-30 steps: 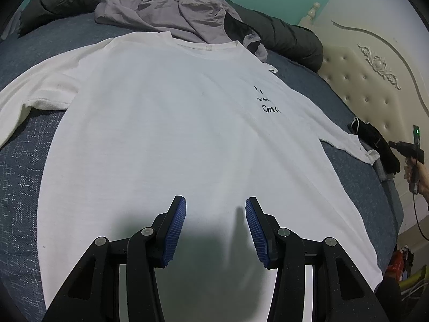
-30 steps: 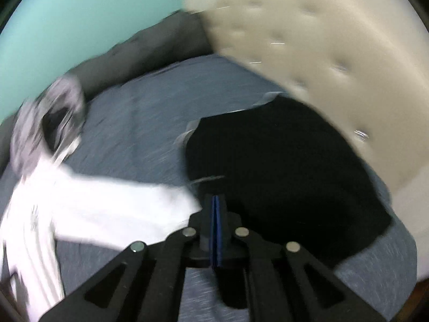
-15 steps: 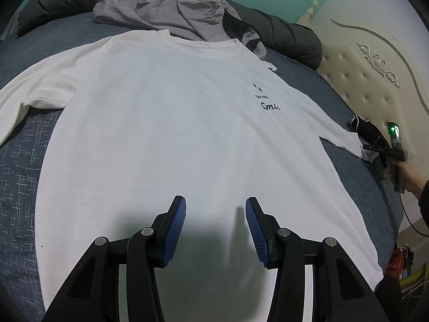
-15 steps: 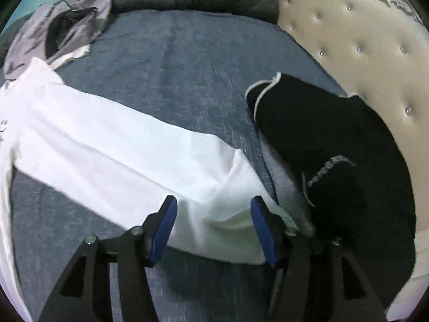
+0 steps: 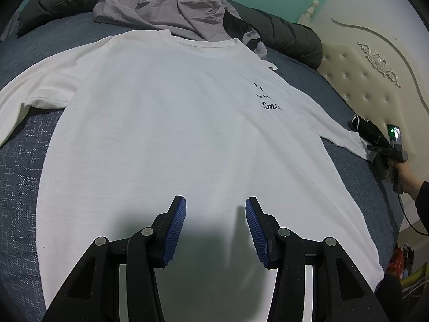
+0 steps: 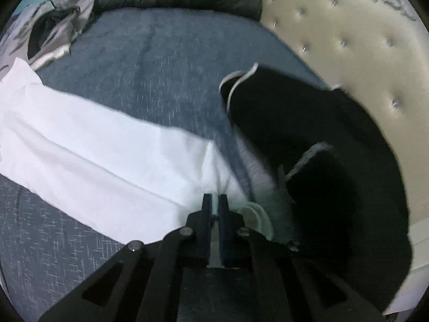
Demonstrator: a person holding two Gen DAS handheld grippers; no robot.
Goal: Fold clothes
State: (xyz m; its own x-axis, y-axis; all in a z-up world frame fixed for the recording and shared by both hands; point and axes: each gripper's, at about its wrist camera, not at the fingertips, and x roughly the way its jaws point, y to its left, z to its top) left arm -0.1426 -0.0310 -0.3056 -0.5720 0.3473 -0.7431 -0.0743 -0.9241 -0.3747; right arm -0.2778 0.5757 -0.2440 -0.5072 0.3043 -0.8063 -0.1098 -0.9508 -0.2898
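Between our right gripper [image 6: 214,204] fingers the white shirt [image 5: 174,123] cuff sits pinched thin and may slip, while our left gripper [image 5: 215,230] hovers half-open, empty.

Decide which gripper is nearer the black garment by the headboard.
Right. The right gripper pinches the white shirt's sleeve cuff right beside the black garment; the left gripper hovers over the shirt's hem, far off.

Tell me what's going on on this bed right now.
A person with a gripper in each hand is folding a white long-sleeved shirt spread flat on the blue bedcover. The right gripper is shut on the sleeve cuff, next to a black garment. The left gripper hangs open over the hem, holding nothing. No fold is made yet.
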